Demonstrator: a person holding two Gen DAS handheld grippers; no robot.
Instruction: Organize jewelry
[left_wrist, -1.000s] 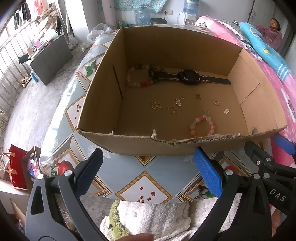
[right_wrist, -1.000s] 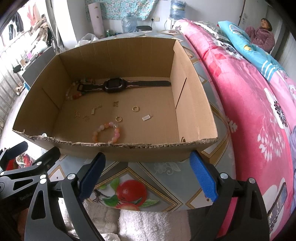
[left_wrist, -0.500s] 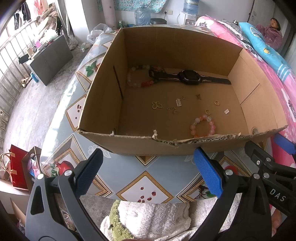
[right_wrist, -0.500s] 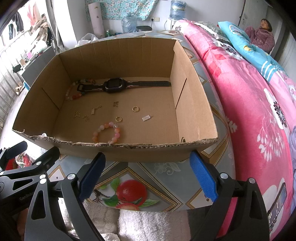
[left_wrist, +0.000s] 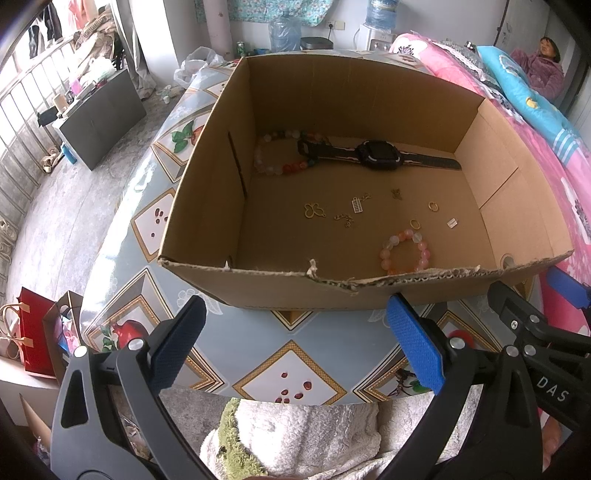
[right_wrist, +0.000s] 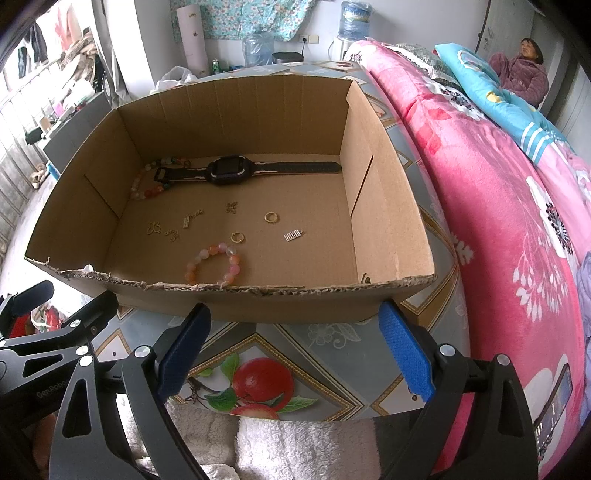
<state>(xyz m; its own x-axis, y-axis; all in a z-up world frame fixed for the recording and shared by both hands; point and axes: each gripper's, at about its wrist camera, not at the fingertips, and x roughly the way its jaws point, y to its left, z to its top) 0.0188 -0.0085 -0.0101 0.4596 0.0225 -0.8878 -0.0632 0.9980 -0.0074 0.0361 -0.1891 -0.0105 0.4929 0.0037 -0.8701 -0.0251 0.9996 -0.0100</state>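
Note:
An open cardboard box (left_wrist: 207, 206) (right_wrist: 388, 206) stands on a patterned table. On its floor lie a black watch (left_wrist: 378, 159) (right_wrist: 229, 170), a multicoloured bead bracelet (left_wrist: 275, 158) (right_wrist: 147, 184) at the back left, a pink bead bracelet (left_wrist: 405, 251) (right_wrist: 214, 264) near the front wall, two gold rings (left_wrist: 433, 206) (right_wrist: 271, 217), and several small gold charms (left_wrist: 314, 211) (right_wrist: 153, 228). My left gripper (left_wrist: 293, 347) and right gripper (right_wrist: 295, 350) hover open in front of the box, outside it, holding nothing.
The table (left_wrist: 291, 369) (right_wrist: 325, 347) carries a blue fruit-print cover. A pink floral bed (right_wrist: 517, 221) runs along the right, with a person (right_wrist: 524, 70) resting at its far end. A grey cabinet (left_wrist: 99, 110) and red bag (left_wrist: 33, 328) stand at the left. White fleece (left_wrist: 295, 435) lies below the grippers.

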